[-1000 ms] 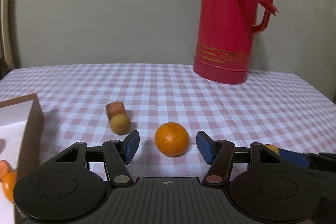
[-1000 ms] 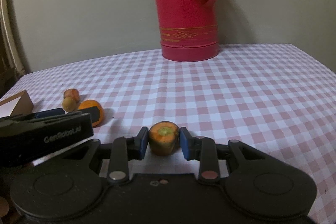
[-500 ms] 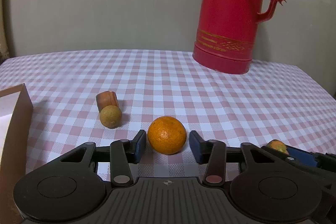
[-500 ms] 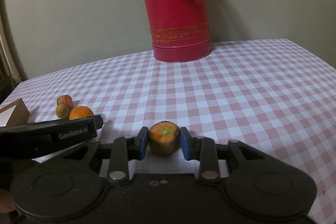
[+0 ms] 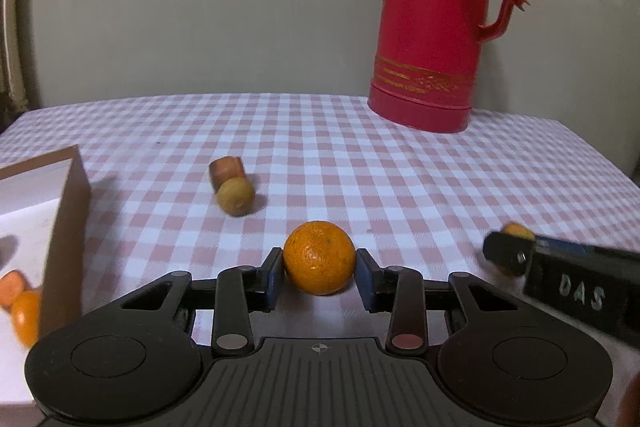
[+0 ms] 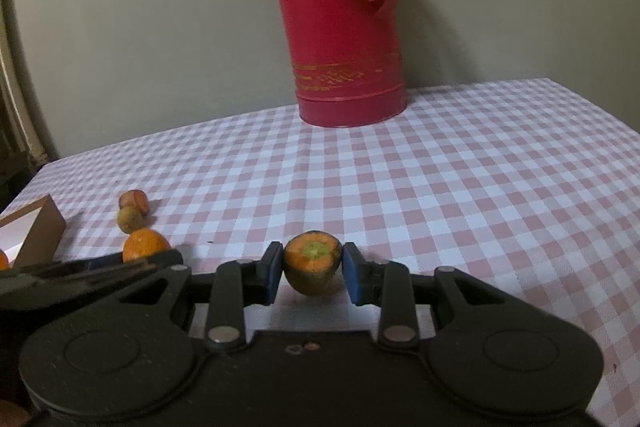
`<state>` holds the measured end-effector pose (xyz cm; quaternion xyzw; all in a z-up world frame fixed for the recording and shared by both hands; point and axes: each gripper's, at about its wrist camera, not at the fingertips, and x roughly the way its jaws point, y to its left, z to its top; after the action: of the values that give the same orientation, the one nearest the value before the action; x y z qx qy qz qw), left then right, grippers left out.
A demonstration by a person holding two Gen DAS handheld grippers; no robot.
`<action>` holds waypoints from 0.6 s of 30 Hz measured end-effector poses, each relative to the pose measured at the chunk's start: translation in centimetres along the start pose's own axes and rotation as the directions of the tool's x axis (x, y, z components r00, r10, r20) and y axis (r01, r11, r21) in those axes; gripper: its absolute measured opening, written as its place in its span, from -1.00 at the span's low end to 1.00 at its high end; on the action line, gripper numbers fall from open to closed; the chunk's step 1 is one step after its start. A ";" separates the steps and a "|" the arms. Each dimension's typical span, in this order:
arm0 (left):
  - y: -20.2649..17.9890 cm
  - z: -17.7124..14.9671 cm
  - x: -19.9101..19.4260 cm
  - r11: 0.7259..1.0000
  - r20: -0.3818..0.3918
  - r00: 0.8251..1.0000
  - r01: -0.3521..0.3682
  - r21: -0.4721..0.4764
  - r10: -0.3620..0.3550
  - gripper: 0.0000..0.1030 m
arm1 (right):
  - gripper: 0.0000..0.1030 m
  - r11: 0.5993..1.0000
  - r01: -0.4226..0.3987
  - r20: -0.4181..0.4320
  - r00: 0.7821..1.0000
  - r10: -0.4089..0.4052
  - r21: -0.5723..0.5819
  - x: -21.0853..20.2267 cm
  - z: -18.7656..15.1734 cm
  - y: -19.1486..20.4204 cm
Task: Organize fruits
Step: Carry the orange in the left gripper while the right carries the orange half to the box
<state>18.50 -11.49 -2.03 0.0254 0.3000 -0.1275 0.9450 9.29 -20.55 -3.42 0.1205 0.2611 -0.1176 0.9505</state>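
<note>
My left gripper clamps the orange at lower centre; my right gripper grasps a cut carrot piece.

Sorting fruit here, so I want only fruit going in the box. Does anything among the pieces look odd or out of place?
Yes: the piece in the right gripper looks like a cut carrot stump, with an orange face and greenish core, not a fruit. The left gripper holds a whole orange, which looks fine.
</note>
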 end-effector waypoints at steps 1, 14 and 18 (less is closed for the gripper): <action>0.1 -0.3 -0.3 1.000 0.003 1.000 -0.008 0.009 0.008 -0.26 | -0.55 1.000 -0.006 0.002 1.000 0.006 -0.002 -0.1 0.0 0.2; 1.9 -2.8 -4.9 0.999 0.046 0.999 -0.027 0.040 0.025 -0.27 | -0.55 0.997 -0.068 -0.005 0.998 0.068 -0.038 -1.9 -1.1 2.1; 2.1 -3.2 -5.7 0.998 0.053 0.998 -0.034 0.052 0.031 -0.27 | -0.55 0.993 -0.094 -0.012 0.996 0.094 -0.064 -2.5 -1.5 3.1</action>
<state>12.77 -7.75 -1.47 0.0517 0.2714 -0.1206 0.9535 7.40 -16.84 -2.87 0.1025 0.2630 -0.0637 0.9572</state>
